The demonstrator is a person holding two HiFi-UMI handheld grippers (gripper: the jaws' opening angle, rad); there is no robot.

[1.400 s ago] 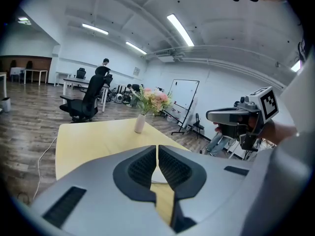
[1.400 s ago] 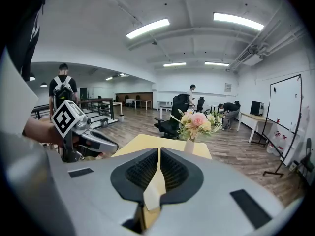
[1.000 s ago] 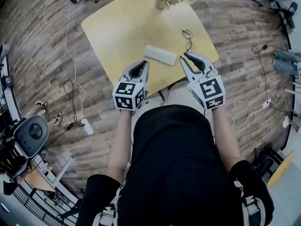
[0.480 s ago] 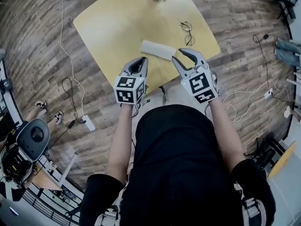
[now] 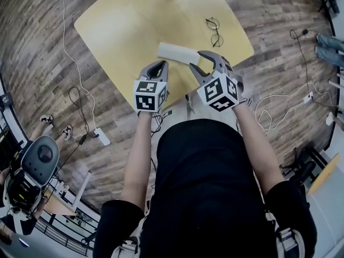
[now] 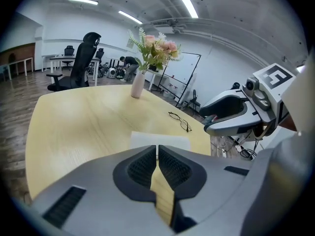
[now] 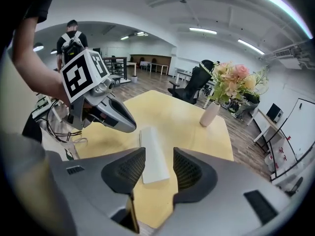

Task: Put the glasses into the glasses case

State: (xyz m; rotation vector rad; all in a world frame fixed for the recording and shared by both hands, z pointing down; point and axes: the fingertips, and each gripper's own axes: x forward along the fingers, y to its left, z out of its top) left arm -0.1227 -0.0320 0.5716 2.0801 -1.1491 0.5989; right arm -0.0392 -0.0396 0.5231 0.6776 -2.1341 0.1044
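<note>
A white glasses case (image 5: 176, 52) lies closed on the yellow table (image 5: 123, 26), near its front edge. The thin-framed glasses (image 5: 214, 31) lie unfolded beyond it to the right. My left gripper (image 5: 157, 67) hovers just short of the case's left end with its jaws shut and empty. My right gripper (image 5: 207, 62) hangs over the case's right end; its jaws are opening, with nothing between them. In the right gripper view the case (image 7: 153, 154) shows on the table through the gap of the right gripper (image 7: 159, 167). In the left gripper view the glasses (image 6: 180, 121) lie past the case (image 6: 160, 140).
A vase of flowers (image 6: 138, 82) stands at the table's far edge. Cables (image 5: 80, 74) trail over the wooden floor on both sides of the table. An office chair (image 6: 81, 58) and desks stand further off, and a person with a backpack (image 7: 73, 38) is in the background.
Both grippers have sunk and moved forward towards the case. The right gripper's jaws have spread wider and its wrist has rolled. The left jaws stayed shut.
</note>
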